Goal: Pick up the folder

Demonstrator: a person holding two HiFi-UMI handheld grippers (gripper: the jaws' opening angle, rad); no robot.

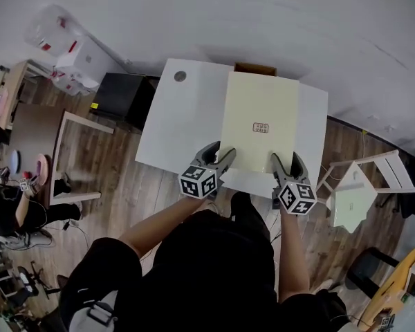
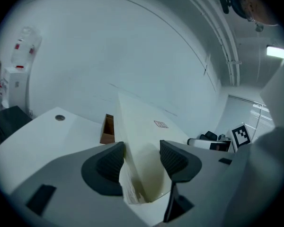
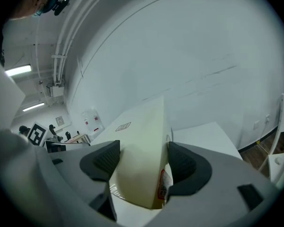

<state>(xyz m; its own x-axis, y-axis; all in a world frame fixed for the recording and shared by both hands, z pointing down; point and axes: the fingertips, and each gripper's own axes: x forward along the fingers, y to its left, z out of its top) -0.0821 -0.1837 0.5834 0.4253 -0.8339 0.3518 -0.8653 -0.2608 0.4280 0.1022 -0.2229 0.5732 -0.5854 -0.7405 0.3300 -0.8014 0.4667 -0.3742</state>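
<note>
A pale yellow folder (image 1: 259, 126) with a small label on its cover lies lengthwise on the white table (image 1: 180, 120), its near edge past the table's front edge. My left gripper (image 1: 218, 159) is shut on the folder's near left corner. My right gripper (image 1: 285, 163) is shut on its near right corner. In the left gripper view the folder (image 2: 141, 136) runs away from me between the dark pads (image 2: 110, 163) of my left gripper (image 2: 142, 159). In the right gripper view the folder (image 3: 138, 171) fills the gap of my right gripper (image 3: 142, 162), with papers showing at its edge.
A brown box (image 1: 254, 68) stands behind the table's far edge, and a black cabinet (image 1: 123, 97) stands at its left. A white chair (image 1: 363, 185) is to the right and a wooden frame (image 1: 75, 159) to the left. A round hole cap (image 1: 180, 76) marks the table's far left.
</note>
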